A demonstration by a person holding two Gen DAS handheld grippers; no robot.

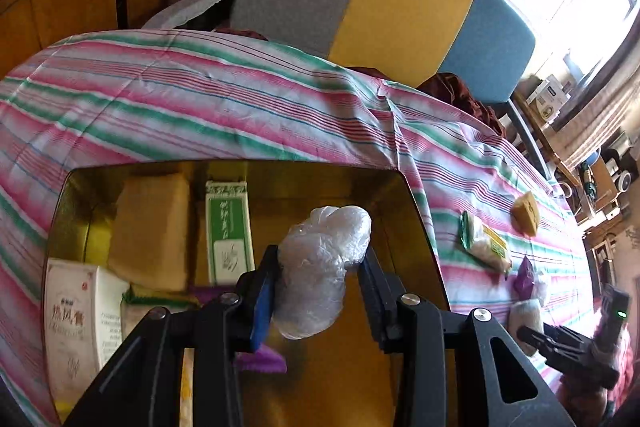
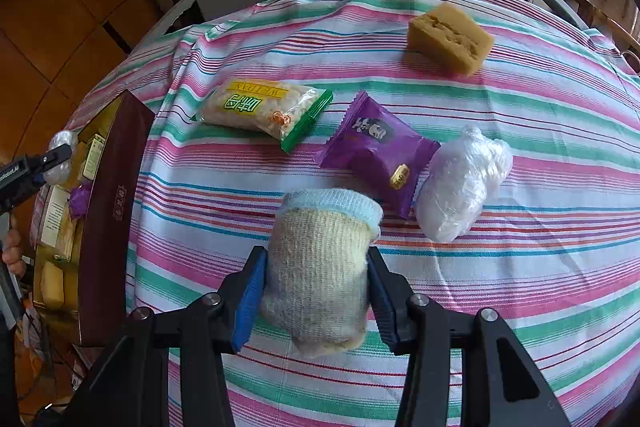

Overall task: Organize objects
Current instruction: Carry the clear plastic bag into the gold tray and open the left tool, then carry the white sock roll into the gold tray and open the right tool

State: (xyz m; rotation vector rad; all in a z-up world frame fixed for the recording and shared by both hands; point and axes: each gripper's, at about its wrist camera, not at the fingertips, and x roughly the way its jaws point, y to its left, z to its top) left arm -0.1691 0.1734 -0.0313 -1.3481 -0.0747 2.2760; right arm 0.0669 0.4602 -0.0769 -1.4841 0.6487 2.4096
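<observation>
Left gripper (image 1: 318, 291) clamped on plastic bundle (image 1: 320, 267), long axis running forward between jaws, box (image 1: 416, 203) directly beneath; right gripper (image 2: 316, 291) pinching rolled sock (image 2: 320, 267) likewise.

White box (image 1: 76, 315) partly behind fingers (image 1: 262, 303)

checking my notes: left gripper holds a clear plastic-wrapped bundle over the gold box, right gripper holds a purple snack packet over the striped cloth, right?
One slip: the right gripper is closed on a rolled knit sock, not the purple snack packet, which lies loose on the striped cloth, as the right wrist view shows. The left gripper does hold a clear plastic-wrapped bundle over the gold box.
</observation>
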